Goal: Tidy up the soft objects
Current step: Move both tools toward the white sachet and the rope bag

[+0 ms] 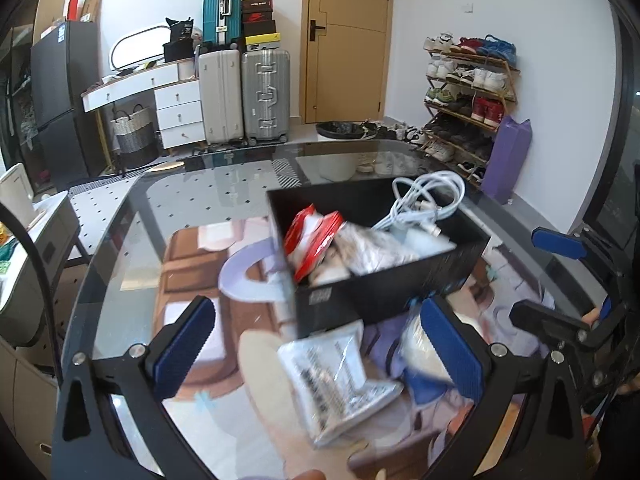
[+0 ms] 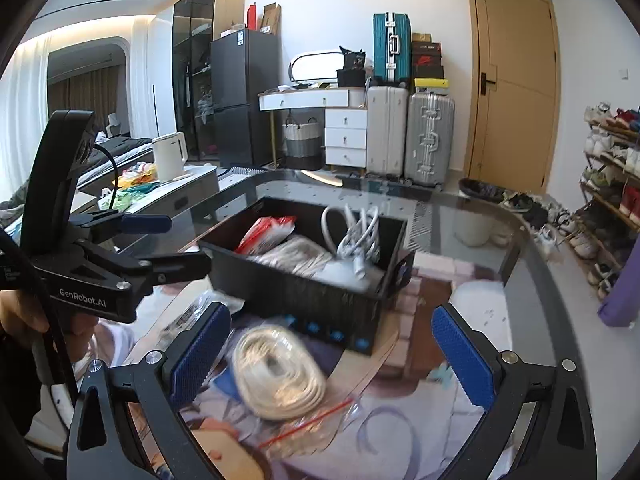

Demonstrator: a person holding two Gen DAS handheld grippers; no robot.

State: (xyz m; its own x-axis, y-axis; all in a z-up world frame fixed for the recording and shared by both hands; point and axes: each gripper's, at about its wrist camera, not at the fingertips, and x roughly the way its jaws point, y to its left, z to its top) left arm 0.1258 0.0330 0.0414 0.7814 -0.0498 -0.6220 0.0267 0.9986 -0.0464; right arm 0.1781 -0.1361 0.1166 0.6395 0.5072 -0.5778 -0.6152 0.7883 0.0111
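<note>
A black box (image 1: 384, 292) (image 2: 288, 284) stands on the glass table and holds a red-and-white packet (image 1: 316, 236) (image 2: 264, 234), a white cable bundle (image 1: 428, 200) (image 2: 356, 236) and pale wrapped items. My left gripper (image 1: 320, 344) is open, its blue pads wide apart. A clear bag with printed text (image 1: 340, 384) lies on the glass between them, untouched. My right gripper (image 2: 332, 352) is open too. Between its pads lies a zip bag with a coil of cream cord (image 2: 280, 372), not pinched. The right gripper (image 1: 560, 280) shows at the left wrist view's right edge.
The glass table (image 1: 132, 240) (image 2: 500, 280) has a rounded edge, with a printed mat beneath. The left gripper (image 2: 160, 244) reaches in at the right wrist view's left side. Beyond are suitcases (image 1: 244, 96), a drawer unit (image 1: 176, 112), a shoe rack (image 1: 468, 92), a door (image 2: 512, 80) and a kettle (image 2: 170, 156).
</note>
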